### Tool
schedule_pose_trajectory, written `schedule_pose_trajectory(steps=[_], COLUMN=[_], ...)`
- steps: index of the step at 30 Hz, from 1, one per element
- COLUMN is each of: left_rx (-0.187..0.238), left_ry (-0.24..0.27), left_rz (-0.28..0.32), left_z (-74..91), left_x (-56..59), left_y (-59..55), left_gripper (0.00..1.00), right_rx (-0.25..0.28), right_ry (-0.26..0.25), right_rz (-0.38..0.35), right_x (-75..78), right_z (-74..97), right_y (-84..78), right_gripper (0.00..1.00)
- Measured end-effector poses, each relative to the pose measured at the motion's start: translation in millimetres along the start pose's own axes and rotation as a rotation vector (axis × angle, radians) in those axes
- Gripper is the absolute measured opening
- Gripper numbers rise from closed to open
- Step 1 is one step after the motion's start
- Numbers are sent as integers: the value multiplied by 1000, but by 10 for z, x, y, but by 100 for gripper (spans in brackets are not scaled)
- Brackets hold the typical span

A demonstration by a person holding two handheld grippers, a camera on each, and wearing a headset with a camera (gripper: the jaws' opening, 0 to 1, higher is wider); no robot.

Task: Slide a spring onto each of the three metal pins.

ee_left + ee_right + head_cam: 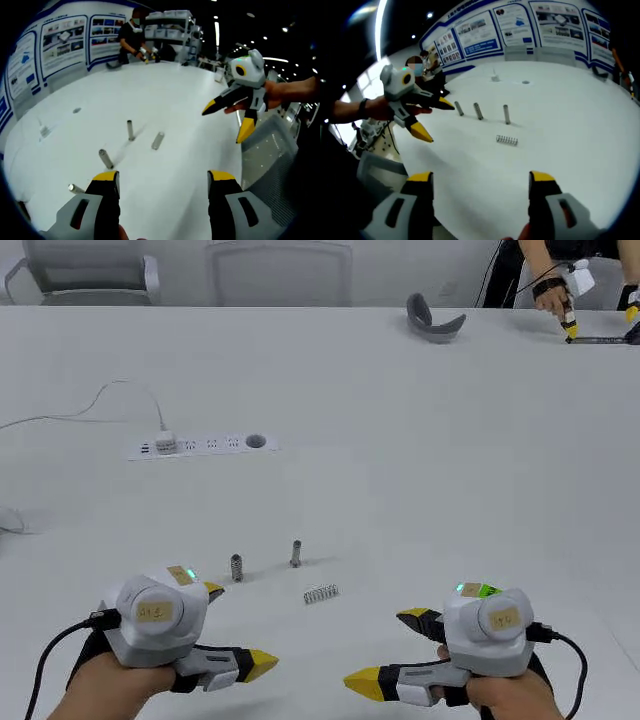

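While held low over the bench's near edge, the left gripper (240, 626) and the right gripper (384, 647) both show jaws wide apart. Between them a short coiled wire spring (321, 593) lies flat on the smooth white bench (420, 490). Just beyond stand a ribbed-looking pin (237, 567) and a smooth pin (296, 553), both slim, upright and metallic. Broad open surface runs toward the far edge.

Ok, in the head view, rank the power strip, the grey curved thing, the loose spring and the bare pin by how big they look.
1. power strip
2. grey curved thing, though farther away
3. loose spring and bare pin: too alike to rank
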State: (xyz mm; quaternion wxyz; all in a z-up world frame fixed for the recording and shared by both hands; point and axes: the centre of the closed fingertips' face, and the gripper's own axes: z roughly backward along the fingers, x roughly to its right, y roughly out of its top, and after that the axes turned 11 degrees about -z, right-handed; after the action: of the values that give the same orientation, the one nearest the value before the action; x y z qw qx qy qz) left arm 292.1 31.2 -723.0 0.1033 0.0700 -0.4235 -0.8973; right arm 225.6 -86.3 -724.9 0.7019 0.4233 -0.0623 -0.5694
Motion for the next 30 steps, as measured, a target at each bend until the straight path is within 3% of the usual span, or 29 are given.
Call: schedule_pose_trajectory(steps=[15, 22, 30], left_rx=[-12, -9, -8], left_ry=[-84, -91, -83], left_rz=[-68, -50, -2], left_z=[-444, -611, -797], left_x=[79, 80, -12], left_y=[160, 181, 166], left_gripper=[70, 68, 63], right_rx=[23, 23, 18], right_ry=[-6, -2, 4], right_rz=[-15, -27, -32], right_x=[23, 6, -10], right_z=[90, 106, 87], right_y=[33, -8, -35], right_gripper=[80, 80, 80])
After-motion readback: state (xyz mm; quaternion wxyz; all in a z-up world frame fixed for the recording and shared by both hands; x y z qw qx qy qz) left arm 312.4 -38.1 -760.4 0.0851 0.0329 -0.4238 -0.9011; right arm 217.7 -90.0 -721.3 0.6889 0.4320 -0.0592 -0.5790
